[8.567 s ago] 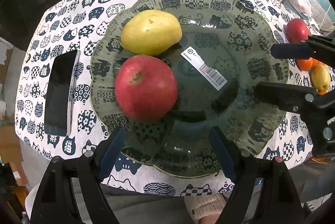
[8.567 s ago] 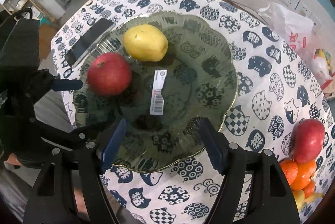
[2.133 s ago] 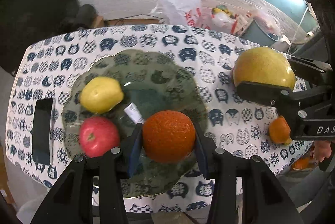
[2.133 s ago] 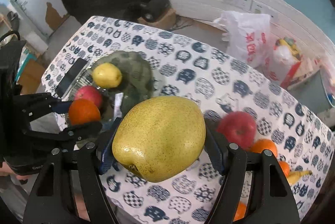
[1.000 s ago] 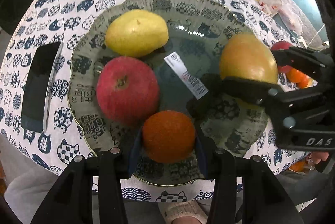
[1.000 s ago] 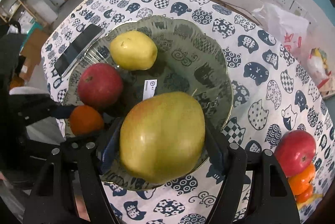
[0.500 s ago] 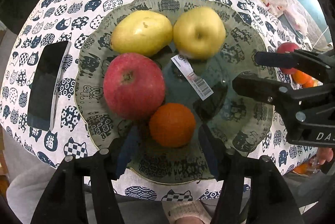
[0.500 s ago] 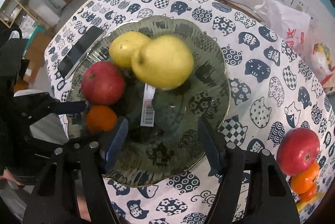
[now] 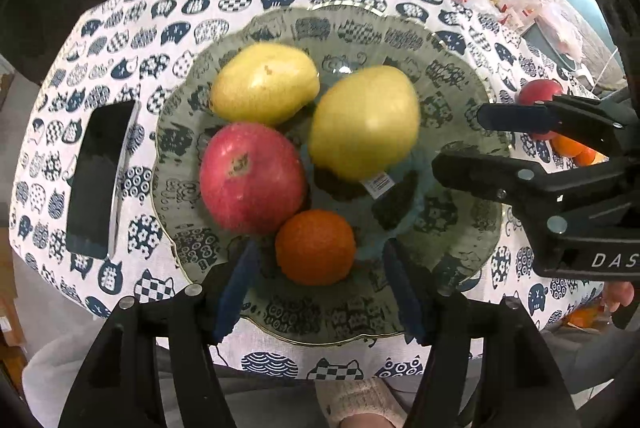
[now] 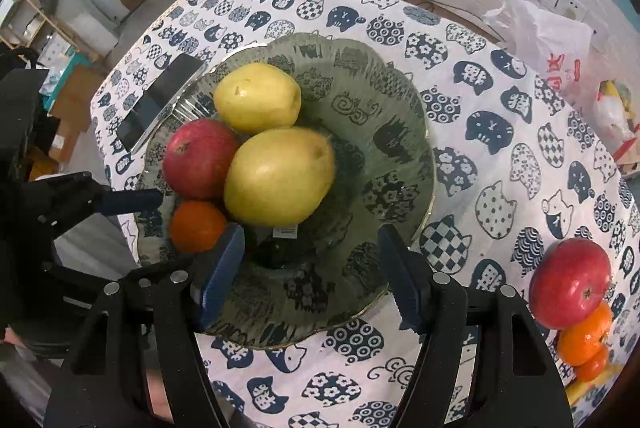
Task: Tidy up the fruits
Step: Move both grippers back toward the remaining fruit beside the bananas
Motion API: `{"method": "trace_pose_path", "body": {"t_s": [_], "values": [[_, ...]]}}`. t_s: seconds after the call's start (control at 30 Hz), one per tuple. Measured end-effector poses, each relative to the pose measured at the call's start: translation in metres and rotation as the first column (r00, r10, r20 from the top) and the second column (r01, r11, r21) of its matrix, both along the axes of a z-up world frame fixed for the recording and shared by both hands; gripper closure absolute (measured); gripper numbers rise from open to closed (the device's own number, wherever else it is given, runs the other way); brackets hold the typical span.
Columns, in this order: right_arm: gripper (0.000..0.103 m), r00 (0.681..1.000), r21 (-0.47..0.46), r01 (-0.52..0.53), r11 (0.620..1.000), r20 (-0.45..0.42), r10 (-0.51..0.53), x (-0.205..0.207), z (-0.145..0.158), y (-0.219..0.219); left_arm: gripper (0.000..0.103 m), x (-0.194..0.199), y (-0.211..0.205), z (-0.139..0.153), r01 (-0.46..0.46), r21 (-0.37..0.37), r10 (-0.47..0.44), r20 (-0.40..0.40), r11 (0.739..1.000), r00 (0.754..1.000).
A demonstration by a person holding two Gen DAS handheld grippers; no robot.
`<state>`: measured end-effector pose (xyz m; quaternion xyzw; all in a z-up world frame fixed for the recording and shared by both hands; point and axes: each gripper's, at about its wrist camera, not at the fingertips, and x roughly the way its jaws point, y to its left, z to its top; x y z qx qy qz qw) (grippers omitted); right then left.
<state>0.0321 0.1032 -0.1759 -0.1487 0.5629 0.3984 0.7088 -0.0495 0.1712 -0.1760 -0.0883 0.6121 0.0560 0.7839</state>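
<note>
On the green glass plate (image 9: 452,75) lie a yellow pear (image 9: 264,83), a larger yellow pear (image 9: 364,121), a red apple (image 9: 252,177) and an orange (image 9: 316,248). My left gripper (image 9: 320,286) hangs over the plate's near rim with its jaws opening. The orange sits between its fingers, and neither pad touches it. My right gripper (image 10: 310,270) stands open and empty above the plate (image 10: 400,131), just in front of the larger pear (image 10: 280,175). That pear rests against the apple (image 10: 198,157) and the other pear (image 10: 258,97).
A dark phone (image 9: 98,179) lies on the cat-print cloth left of the plate. At the table's right stand a second red apple (image 10: 570,282) and some oranges (image 10: 584,340). A white plastic bag (image 10: 548,39) sits behind the table by the wall.
The left jaws spread and let go of the orange on the plate. The right gripper released the larger pear, which rolled to the plate's middle against the other fruit.
</note>
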Motion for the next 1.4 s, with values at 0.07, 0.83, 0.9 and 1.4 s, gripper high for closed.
{"method": "trace_pose_path", "body": {"t_s": [0.07, 0.83, 0.9, 1.4], "values": [[0.033, 1.0, 0.009, 0.008, 1.0, 0.007, -0.009, 0.0, 0.006, -0.003, 0.036, 0.001, -0.004, 0.005, 0.011, 0.011, -0.011, 0.012, 1.0, 1.0], [0.022, 0.956, -0.002, 0.255, 0.967, 0.152, -0.251, 0.012, 0.084, -0.153, 0.022, 0.032, -0.11, 0.052, 0.183, 0.155, -0.2, 0.1, 0.971, 0.975], [0.022, 0.949, -0.012, 0.276, 0.961, 0.16, -0.27, 0.013, 0.088, -0.171, 0.022, 0.034, -0.122, 0.053, 0.204, 0.156, -0.221, 0.096, 0.966, 0.971], [0.021, 0.911, -0.066, 0.398, 0.915, 0.146, -0.385, 0.024, 0.074, -0.274, 0.021, 0.057, -0.198, 0.057, 0.335, 0.183, -0.353, 0.075, 0.924, 0.933]]}}
